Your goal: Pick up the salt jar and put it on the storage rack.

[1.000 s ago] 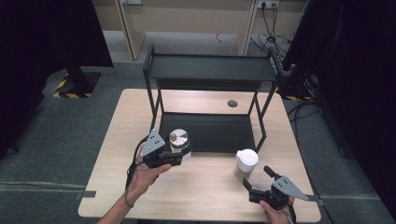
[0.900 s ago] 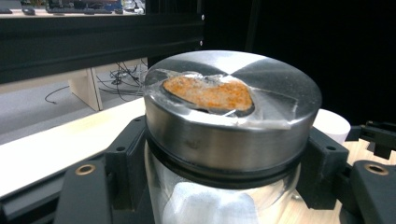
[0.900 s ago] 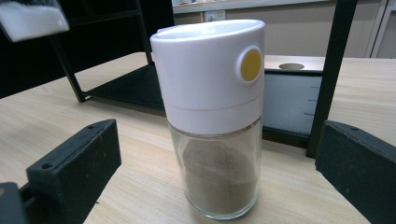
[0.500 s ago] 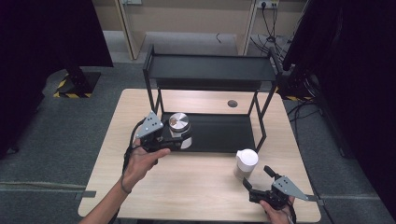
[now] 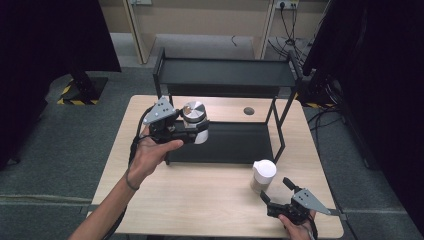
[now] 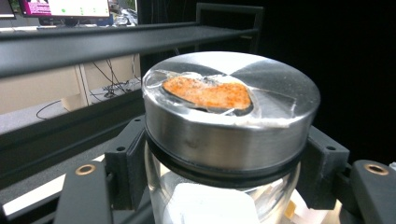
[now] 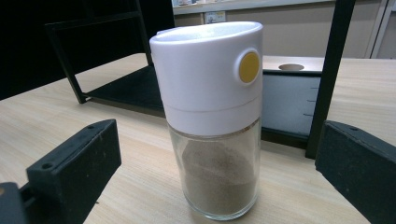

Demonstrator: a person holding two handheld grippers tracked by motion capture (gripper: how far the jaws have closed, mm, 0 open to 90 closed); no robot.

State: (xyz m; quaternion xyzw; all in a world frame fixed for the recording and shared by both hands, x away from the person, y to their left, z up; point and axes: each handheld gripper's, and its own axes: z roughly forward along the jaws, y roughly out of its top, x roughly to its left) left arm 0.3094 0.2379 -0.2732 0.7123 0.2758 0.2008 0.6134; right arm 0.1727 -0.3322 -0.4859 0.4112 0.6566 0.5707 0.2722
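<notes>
— Jar (image 5: 194,118) with the steel lid: where is it sitting now?
— The left gripper (image 5: 192,131) is pinching it upright above the rack's lower shelf (image 5: 235,145); the right gripper (image 5: 278,196) is waiting spread behind the shaker (image 5: 263,176).

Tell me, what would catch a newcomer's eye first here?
Probably the glass jar with a shiny metal lid, clamped in the left gripper and held above the black rack's lower shelf. Next, the white-capped shaker of pale powder standing on the wooden table, just ahead of the open right gripper.
</notes>
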